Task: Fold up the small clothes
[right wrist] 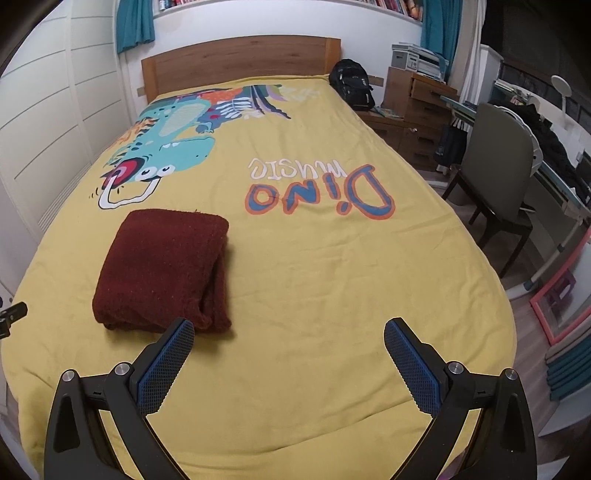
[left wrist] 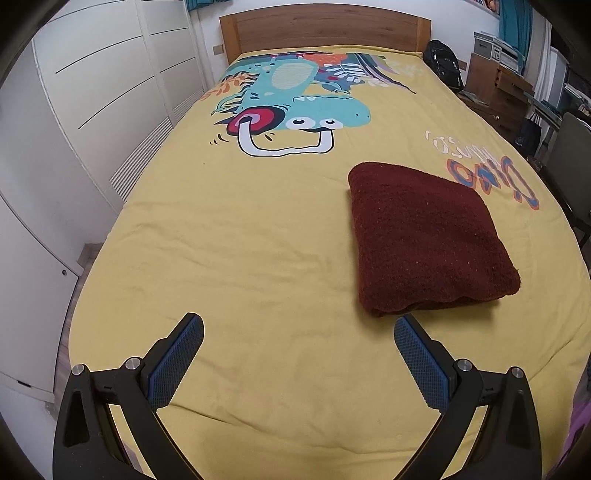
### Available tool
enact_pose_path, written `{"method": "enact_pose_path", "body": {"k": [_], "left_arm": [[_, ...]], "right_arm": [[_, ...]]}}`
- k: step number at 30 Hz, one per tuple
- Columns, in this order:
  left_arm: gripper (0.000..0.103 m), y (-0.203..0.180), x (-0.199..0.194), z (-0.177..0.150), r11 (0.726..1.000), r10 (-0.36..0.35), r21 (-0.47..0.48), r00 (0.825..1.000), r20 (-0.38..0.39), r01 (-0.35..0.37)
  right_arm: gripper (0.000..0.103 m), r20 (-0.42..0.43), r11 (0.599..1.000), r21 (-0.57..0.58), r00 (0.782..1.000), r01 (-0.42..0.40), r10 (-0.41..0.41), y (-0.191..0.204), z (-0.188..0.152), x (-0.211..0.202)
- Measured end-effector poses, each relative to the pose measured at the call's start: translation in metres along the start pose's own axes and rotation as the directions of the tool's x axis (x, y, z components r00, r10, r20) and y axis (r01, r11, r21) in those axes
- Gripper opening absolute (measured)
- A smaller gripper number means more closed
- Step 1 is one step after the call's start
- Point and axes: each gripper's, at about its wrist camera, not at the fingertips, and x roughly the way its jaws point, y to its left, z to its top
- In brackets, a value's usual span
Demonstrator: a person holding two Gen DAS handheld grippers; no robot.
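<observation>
A dark red knitted garment [left wrist: 428, 240] lies folded into a thick rectangle on the yellow bedspread [left wrist: 240, 258]. In the right wrist view it [right wrist: 162, 269] sits left of centre, with its stacked layers showing along the right side. My left gripper [left wrist: 298, 328] is open and empty, hovering above the bedspread, near the garment's near left corner. My right gripper [right wrist: 289, 332] is open and empty, with its left fingertip just in front of the garment's near edge. A bit of the left gripper [right wrist: 13, 314] shows at the far left edge.
The bedspread [right wrist: 314, 277] carries a dinosaur print [left wrist: 295, 99] and "Dino music" lettering [right wrist: 321, 188]. A wooden headboard [left wrist: 325, 29] stands at the far end. White wardrobe doors [left wrist: 92, 110] line the left. A black backpack [right wrist: 351, 88], drawers, a chair [right wrist: 495, 177] and desk are on the right.
</observation>
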Motion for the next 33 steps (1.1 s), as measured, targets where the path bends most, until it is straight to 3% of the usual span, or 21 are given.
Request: {"method": "enact_pose_path", "body": {"k": [33], "left_arm": [[0.102, -0.0054, -0.0075, -0.0012, 1.0, -0.012, 0.003, 1.0, -0.007, 0.012]], "right_arm": [[0.103, -0.022, 1.0, -0.008, 1.0, -0.005, 0.005, 0.0011, -0.0012, 0.0005]]}}
